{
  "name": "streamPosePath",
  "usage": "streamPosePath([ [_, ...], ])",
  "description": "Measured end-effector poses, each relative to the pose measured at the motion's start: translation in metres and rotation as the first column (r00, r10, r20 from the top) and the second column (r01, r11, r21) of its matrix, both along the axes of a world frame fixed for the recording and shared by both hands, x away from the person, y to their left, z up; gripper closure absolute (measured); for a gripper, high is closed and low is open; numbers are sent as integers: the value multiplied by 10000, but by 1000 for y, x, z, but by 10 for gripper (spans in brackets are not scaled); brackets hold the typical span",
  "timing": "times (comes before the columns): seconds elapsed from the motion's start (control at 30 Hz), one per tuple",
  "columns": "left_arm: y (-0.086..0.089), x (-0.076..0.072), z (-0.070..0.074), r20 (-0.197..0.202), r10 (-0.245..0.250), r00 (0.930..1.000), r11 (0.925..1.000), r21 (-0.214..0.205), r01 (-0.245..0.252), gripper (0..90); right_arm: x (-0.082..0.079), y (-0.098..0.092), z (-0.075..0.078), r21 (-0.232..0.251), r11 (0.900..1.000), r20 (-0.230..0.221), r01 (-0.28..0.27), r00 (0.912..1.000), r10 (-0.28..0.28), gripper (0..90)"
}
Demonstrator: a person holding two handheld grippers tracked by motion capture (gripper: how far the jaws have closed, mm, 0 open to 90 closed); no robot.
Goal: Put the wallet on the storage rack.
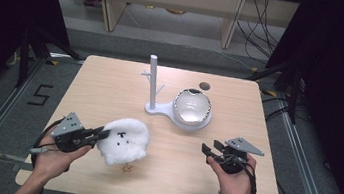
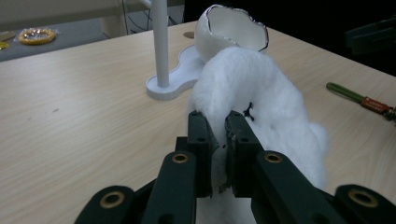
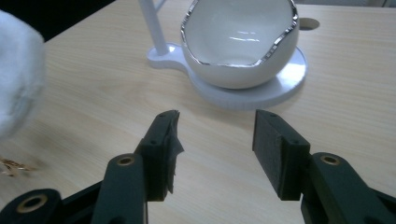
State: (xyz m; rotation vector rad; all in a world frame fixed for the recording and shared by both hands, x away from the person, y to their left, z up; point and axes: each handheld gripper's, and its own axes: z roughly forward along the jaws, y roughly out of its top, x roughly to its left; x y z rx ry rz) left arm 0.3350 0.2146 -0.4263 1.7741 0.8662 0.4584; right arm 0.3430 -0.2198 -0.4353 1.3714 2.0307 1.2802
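Two grippers hover over the table: the left gripper (image 1: 99,134) pinches the white fluffy plush (image 1: 125,141) at its edge, while the right gripper (image 1: 209,150) stands open and empty, the plush well away.

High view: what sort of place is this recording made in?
Probably a lab or workshop recording bay: a light wooden table stands on a grey floor with a taped "5" marking, loose cables trail behind it, and dark stands flank it.
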Motion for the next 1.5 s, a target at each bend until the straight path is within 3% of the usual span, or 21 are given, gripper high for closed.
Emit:
streamPosePath([
  [0.1,-8,3,6,159,-216,9996,9996,159,213,818,-2,9,6,150,9999,-145,-13,9999,15,503],
  [0.17,-20,6,10,388,-467,9982,9987,212,459,818,-1,17,12,178,9994,76,-305,9995,303,499],
  [0.3,-28,9,12,414,-628,9972,9977,287,616,818,2,24,16,-37,9975,359,-701,9969,702,496],
  [0.37,-34,12,13,443,-705,9965,9972,293,693,818,3,33,19,286,9962,207,-820,9965,814,493],
  [0.43,-39,15,14,465,-803,9957,9965,281,790,818,6,38,21,222,9924,367,-1213,9920,1205,488],
  [0.5,-41,16,14,502,-860,9950,9961,217,850,818,6,41,22,324,9930,267,-1138,9932,1130,485],
  [0.57,-47,18,15,583,-989,9934,9950,209,978,818,10,49,23,184,9900,556,-1398,9888,1386,470],
  [0.67,-50,18,16,590,-1051,9927,9942,311,1034,818,13,59,25,451,9853,165,-1649,9863,1643,460],
  [0.77,-54,19,18,653,-1100,9918,9937,303,1082,818,14,65,27,621,9816,141,-1805,9836,1800,449],
  [0.83,-56,20,18,705,-1178,9905,9929,256,1162,818,19,70,28,574,9717,328,-2291,9732,2275,430],
  [0.9,-58,20,20,743,-1264,9892,9918,269,1247,818,20,72,28,664,9695,207,-2358,9718,2349,422],
  [1.07,-66,18,20,855,-1518,9847,9883,305,1497,817,27,79,25,366,9678,218,-2489,9684,2483,405],
  [1.1,-68,18,20,918,-1611,9827,9869,232,1596,817,26,82,24,598,9688,101,-2406,9706,2404,406],
  [1.13,-70,17,21,899,-1617,9827,9866,348,1592,817,29,81,23,477,9649,179,-2582,9661,2576,418],
  [1.2,-72,17,22,998,-1682,9807,9855,389,1651,817,30,81,23,501,9575,241,-2841,9588,2832,552],
  [1.23,-72,16,22,995,-1642,9814,9862,374,1612,816,30,82,22,600,9556,253,-2886,9574,2875,595],
  [1.27,-72,17,21,1056,-1644,9807,9862,365,1614,814,29,80,23,743,9599,217,-2704,9628,2695,699],
  [1.33,-72,18,21,1079,-1644,9805,9863,281,1622,812,29,78,23,728,9608,445,-2675,9633,2648,724],
  [1.4,-72,21,20,1143,-1684,9791,9857,163,1676,790,30,73,27,918,9554,680,-2806,9590,2751,782],
  [1.47,-73,22,20,1240,-1697,9777,9855,139,1693,783,29,73,28,969,9568,635,-2740,9611,2688,788],
  [1.5,-73,23,20,1255,-1708,9773,9853,123,1707,768,29,71,30,945,9571,822,-2739,9603,2667,793],
])
